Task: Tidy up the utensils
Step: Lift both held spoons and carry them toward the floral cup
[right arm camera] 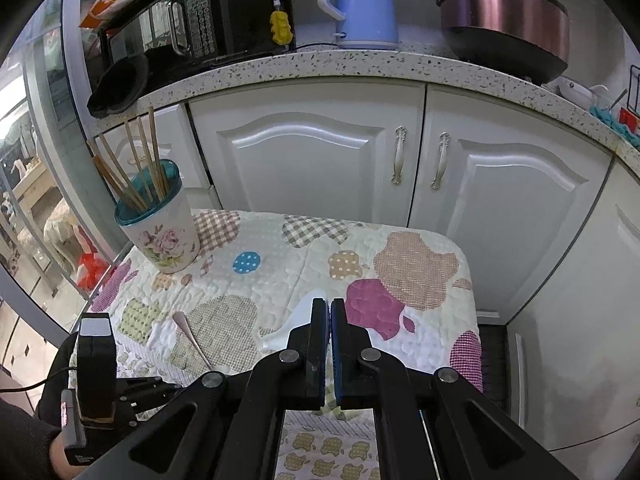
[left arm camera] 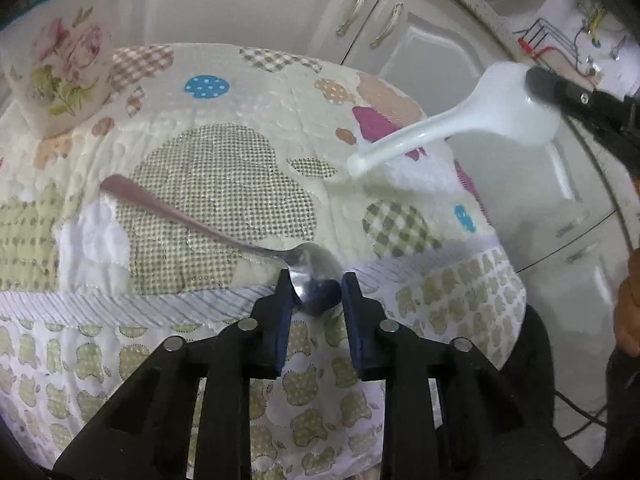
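**Two spoons in hand, cup at the far corner**

Metal spoon (left arm camera: 224, 232): your left gripper (left arm camera: 316, 292) has its blue-padded fingers (left arm camera: 280, 312) on either side of the bowl, closed against its edges. Handle runs away up-left, low over the quilted cloth (left arm camera: 240, 120) that covers the desk; whether it touches the cloth, you cannot tell from here.

White ceramic spoon (left arm camera: 460, 124): in the left wrist view it hangs in the air off to the right, bowl end pinched by your right gripper (right arm camera: 330, 320), handle pointing down-left toward the cloth. In the right wrist view those fingers (right arm camera: 318, 344) stand nearly together, only a thin slit between the pads, with white showing just left of them, so they are clamped on that spoon.

Floral cup (right arm camera: 164, 236) with teal rim stands upright at the far left corner of the desk, chopsticks (right arm camera: 136, 160) leaning inside it. It is well apart from both spoons.

Beyond the desk: white cabinet doors (right arm camera: 312, 160) under a speckled counter (right arm camera: 320, 68), carrying a microwave (right arm camera: 192, 20), a blue kettle (right arm camera: 360, 4) and a rice cooker (right arm camera: 508, 20)
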`<action>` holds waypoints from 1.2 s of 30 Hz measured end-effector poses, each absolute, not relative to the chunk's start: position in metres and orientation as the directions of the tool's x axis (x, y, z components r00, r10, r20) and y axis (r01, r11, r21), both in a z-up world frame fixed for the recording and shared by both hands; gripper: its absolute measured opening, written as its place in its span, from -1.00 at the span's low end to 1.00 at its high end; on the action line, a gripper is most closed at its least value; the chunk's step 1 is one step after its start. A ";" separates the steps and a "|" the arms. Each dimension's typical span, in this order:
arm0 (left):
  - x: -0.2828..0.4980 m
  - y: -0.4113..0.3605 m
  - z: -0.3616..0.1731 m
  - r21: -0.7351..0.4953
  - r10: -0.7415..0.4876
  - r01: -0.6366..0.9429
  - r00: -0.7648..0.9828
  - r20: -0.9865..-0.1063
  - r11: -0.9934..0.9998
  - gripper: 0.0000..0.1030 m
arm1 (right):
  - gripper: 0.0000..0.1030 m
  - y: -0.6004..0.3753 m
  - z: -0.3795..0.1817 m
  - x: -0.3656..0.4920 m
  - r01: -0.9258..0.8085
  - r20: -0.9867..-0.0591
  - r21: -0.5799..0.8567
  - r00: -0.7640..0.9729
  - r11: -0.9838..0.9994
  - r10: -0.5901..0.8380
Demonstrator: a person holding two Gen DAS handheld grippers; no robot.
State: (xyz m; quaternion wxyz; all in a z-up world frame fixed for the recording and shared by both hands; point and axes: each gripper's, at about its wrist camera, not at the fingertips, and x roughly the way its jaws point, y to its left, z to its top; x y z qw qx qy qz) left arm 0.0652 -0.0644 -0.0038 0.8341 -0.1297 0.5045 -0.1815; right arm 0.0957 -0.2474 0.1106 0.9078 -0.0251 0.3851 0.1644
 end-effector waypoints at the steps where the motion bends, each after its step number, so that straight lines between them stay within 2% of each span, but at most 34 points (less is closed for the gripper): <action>1: 0.065 -0.062 -0.003 -0.409 -0.444 0.176 0.422 -0.790 0.895 -0.71 | -0.96 -0.248 0.111 0.096 -0.316 -0.706 0.081 0.651 0.945 0.278; 2: 0.063 -0.060 0.001 -0.419 -0.458 0.188 0.424 -0.781 0.888 -0.85 | -0.96 -0.248 0.112 0.096 -0.314 -0.705 0.080 0.653 0.946 0.277; 4: 0.057 -0.055 0.011 -0.413 -0.464 0.212 0.441 -0.768 0.886 -0.98 | -0.96 -0.248 0.113 0.096 -0.311 -0.704 0.083 0.654 0.947 0.277; 8: 0.044 -0.036 0.040 -0.381 -0.457 0.253 0.503 -0.733 0.889 -0.98 | -0.96 -0.245 0.117 0.095 -0.317 -0.696 0.083 0.660 0.945 0.283; 19: 0.040 0.032 0.071 -0.408 -0.427 0.175 0.590 -0.685 0.896 -0.98 | -0.96 -0.228 0.130 0.091 -0.357 -0.673 0.089 0.666 0.930 0.320; 26: 0.037 0.054 0.119 -0.393 -0.432 0.215 0.647 -0.629 0.894 -0.98 | -0.96 -0.216 0.147 0.096 -0.393 -0.644 0.097 0.676 0.915 0.358; 36: 0.041 0.080 0.158 -0.464 -0.455 0.189 0.685 -0.569 0.865 -0.97 | -0.96 -0.194 0.155 0.096 -0.439 -0.631 0.080 0.673 0.895 0.387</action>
